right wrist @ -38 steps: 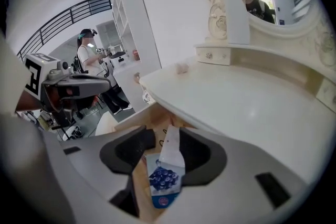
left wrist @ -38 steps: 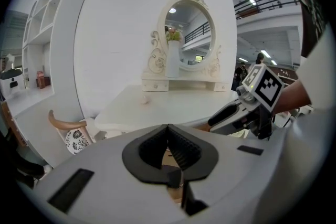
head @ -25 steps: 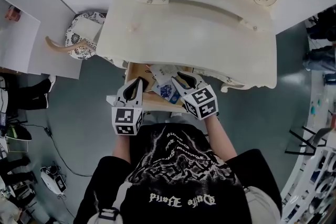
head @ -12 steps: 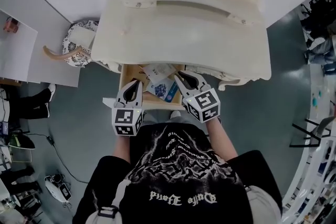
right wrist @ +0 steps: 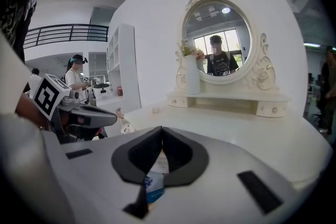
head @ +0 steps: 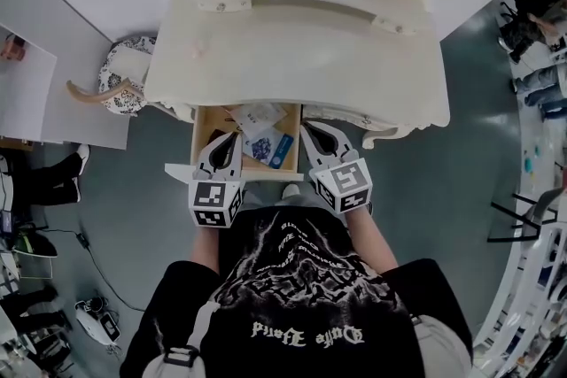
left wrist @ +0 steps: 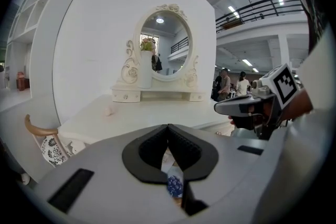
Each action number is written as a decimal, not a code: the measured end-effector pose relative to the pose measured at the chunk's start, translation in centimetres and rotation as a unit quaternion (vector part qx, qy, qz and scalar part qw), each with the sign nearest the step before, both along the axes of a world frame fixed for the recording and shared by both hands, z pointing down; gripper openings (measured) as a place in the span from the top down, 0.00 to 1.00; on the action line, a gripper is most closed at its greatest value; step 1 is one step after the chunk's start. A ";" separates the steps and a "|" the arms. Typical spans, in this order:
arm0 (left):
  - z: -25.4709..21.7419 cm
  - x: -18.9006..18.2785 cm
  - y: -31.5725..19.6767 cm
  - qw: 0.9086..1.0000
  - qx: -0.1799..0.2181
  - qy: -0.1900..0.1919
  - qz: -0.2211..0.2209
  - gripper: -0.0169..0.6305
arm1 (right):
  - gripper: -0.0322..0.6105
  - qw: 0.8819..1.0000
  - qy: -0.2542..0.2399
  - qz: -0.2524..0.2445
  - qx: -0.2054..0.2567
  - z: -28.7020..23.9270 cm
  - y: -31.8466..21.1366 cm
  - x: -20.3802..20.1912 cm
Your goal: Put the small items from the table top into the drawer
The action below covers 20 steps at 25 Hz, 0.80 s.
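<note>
Right gripper (head: 311,134) has drawn back to the right edge of the drawer (head: 206,121), jaws now closed and empty. Left gripper (head: 229,140) hangs over the drawer's left front, jaws together on nothing.

The left hand-held gripper (head: 229,140) and the right hand-held gripper (head: 312,133) are held side by side ahead of the torso, jaws pointing forward and converging slightly. Both jaw pairs are closed tip to tip. The left forearm (head: 205,245) and right forearm (head: 372,239) extend forward, bare.

The dressing table (head: 292,57) is cream, the drawer (head: 206,121) tan wood, the packet (head: 282,150) blue and white, the floor (head: 461,190) grey.
</note>
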<state>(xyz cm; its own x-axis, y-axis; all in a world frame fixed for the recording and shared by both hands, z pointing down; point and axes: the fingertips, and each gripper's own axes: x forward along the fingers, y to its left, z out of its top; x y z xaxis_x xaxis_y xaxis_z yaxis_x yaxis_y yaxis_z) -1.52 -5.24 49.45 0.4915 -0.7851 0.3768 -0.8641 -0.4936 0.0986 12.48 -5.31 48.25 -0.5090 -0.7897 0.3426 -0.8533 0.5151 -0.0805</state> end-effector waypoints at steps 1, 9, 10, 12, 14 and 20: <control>0.0 0.2 0.0 1.000 0.001 0.001 0.001 0.95 | 0.93 1.000 0.001 0.002 0.001 0.0 0.1 0.2; -0.5 0.9 0.0 1.000 0.009 0.004 -0.001 0.95 | 0.93 1.000 0.008 0.005 0.004 0.2 0.3 0.9; -0.5 0.9 0.0 1.000 0.009 0.005 -0.002 0.95 | 0.93 1.000 0.009 0.005 0.005 0.2 0.3 0.9; -0.5 0.8 0.1 1.000 0.009 0.007 -0.004 0.95 | 0.93 1.000 0.011 0.005 0.007 0.1 0.3 0.9; -0.5 0.9 0.1 1.000 0.010 0.009 -0.006 0.95 | 0.93 1.000 0.012 0.006 0.008 0.1 0.3 1.0; -0.3 1.1 0.2 1.000 0.008 0.007 -0.003 0.95 | 0.93 1.000 0.015 0.011 0.010 0.1 0.3 1.4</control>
<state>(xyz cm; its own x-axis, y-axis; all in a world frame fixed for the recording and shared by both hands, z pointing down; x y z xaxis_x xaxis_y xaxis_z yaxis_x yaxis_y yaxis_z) -0.44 -5.09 49.11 0.4922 -0.7936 0.3578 -0.8654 -0.4903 0.1029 13.84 -5.01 48.31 -0.4806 -0.8075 0.3421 -0.8667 0.4968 -0.0448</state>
